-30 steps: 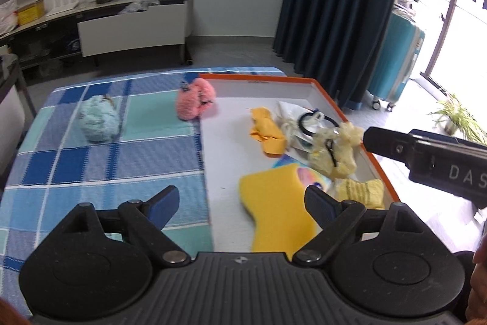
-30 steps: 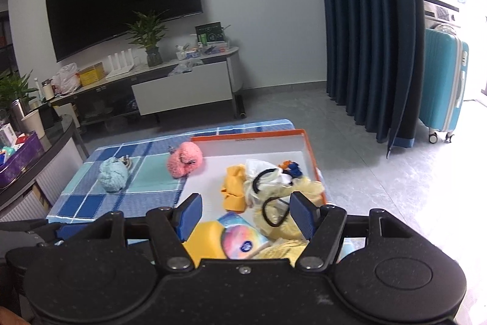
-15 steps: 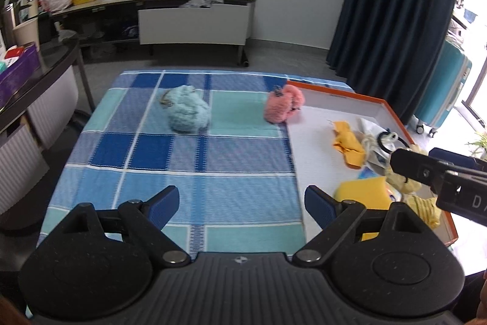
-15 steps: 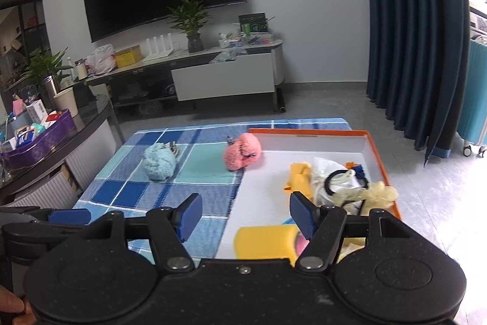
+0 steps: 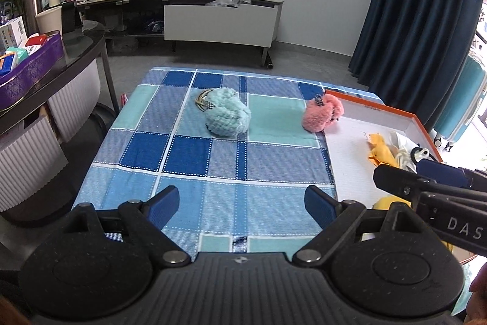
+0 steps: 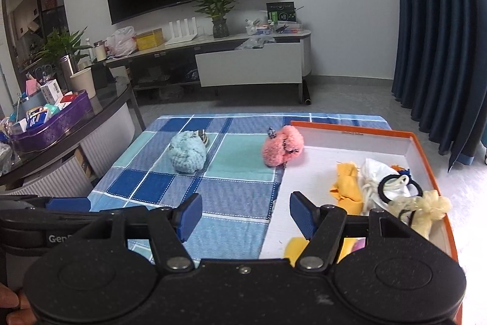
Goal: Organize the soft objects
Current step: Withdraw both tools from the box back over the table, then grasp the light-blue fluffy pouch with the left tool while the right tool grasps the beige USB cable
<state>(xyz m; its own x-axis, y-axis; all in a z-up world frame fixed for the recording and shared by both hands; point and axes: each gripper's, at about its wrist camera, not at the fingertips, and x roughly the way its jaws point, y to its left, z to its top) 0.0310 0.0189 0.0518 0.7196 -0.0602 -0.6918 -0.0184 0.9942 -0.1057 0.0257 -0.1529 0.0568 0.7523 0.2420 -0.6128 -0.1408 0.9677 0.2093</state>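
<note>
A table [image 5: 194, 166] covered with a blue checked cloth [image 6: 231, 197] is seen from both wrist views. On the cloth two plush items are set out, well apart: a teal plush [image 5: 226, 116] to the left, and a pink plush [image 5: 322, 114] to the right. The pink plush lies at the tray's near-left corner, touching or overlapping its edge. Something striped and metallic is seen at the far end of the teal plush; it cannot be identified.

An orange-rimmed tray [image 6: 426, 160] with a white floor occupies the right part of the table. Inside it are found a yellow cloth [image 6: 347, 188], a white cloth [image 6: 376, 172], a black hair band [image 6: 398, 188] lying on the white cloth, and a pale yellow scrunchie [image 6: 426, 209] just beside the band. A yellow sponge [image 6: 296, 245] is partly hidden behind the right gripper's finger. A small dark blue and orange item at the tray's far right cannot be made out.

The left gripper [image 5: 242, 204] is held above the near part of the cloth, its jaws wide apart with nothing between them. The right gripper [image 6: 245, 217] is held over the line where cloth meets tray, jaws likewise wide and empty. Neither gripper is in contact with any item. In the left view the right gripper is seen at the right edge, above the tray.
</note>
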